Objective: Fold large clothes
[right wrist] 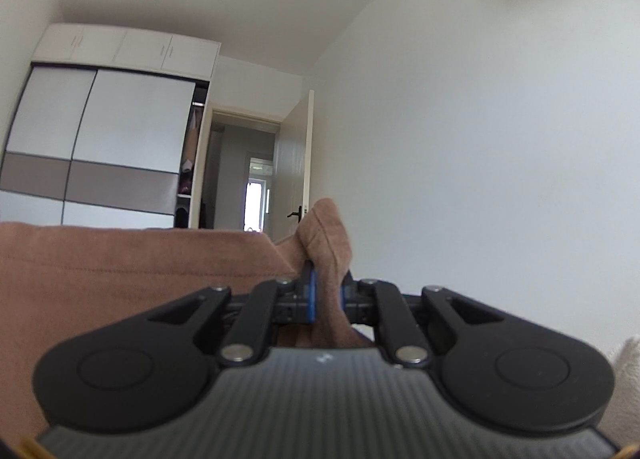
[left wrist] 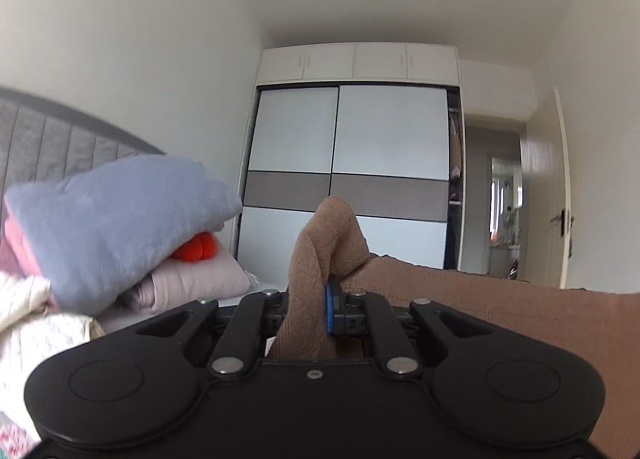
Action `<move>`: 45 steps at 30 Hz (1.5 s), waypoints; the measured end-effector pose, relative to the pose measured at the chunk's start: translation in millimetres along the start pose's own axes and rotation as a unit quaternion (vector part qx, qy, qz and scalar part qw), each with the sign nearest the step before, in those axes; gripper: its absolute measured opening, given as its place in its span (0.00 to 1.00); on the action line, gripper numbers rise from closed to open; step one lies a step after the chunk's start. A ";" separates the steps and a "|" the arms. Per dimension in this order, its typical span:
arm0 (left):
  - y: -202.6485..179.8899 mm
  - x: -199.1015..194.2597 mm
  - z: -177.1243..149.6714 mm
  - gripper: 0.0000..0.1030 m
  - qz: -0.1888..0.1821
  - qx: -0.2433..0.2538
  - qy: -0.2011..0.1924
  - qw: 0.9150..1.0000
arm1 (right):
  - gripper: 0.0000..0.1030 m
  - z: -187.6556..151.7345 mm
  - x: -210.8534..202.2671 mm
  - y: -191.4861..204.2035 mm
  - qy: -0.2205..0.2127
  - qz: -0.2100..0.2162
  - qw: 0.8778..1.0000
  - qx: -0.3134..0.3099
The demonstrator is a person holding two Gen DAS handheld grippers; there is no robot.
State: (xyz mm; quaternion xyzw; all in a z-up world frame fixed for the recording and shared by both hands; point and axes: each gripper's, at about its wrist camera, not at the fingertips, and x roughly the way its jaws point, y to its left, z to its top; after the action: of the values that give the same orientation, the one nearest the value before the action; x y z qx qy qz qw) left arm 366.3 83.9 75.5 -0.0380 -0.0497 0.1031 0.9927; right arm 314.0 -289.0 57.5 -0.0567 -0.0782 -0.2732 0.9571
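Note:
A large brown garment (left wrist: 500, 311) hangs stretched between my two grippers, held up in the air. My left gripper (left wrist: 310, 311) is shut on one bunched corner of it, which sticks up above the jaws. The cloth runs off to the right in the left wrist view. My right gripper (right wrist: 326, 295) is shut on the other corner, and the brown garment (right wrist: 120, 271) spreads to the left in the right wrist view. Both grippers point level toward the far wall.
A bed with a grey headboard (left wrist: 48, 139) lies at the left, piled with a blue-grey pillow (left wrist: 120, 215), a pink pillow (left wrist: 200, 279) and white quilted bedding (left wrist: 36, 323). A white and grey wardrobe (left wrist: 348, 163) stands ahead. An open door (right wrist: 298, 171) is at the right.

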 end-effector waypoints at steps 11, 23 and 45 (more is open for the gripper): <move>-39.2 131.5 -116.8 0.12 0.032 0.107 0.028 0.993 | 0.09 -103.2 109.1 104.7 0.061 -0.003 0.993 -0.099; -6.8 228.7 -176.3 0.23 0.043 -0.003 0.297 0.954 | 0.23 -181.5 209.1 57.1 0.383 0.042 0.918 0.095; -116.7 150.7 -149.9 1.00 -0.157 0.049 0.304 0.938 | 0.91 -118.8 121.1 153.6 0.370 0.227 0.900 0.036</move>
State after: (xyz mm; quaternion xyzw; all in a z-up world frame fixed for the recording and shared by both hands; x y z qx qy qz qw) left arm 552.4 -8.4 -49.5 -0.0105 0.2539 -0.0686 0.9647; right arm 511.3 -239.6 -47.3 0.0662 0.2865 -0.0472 0.9546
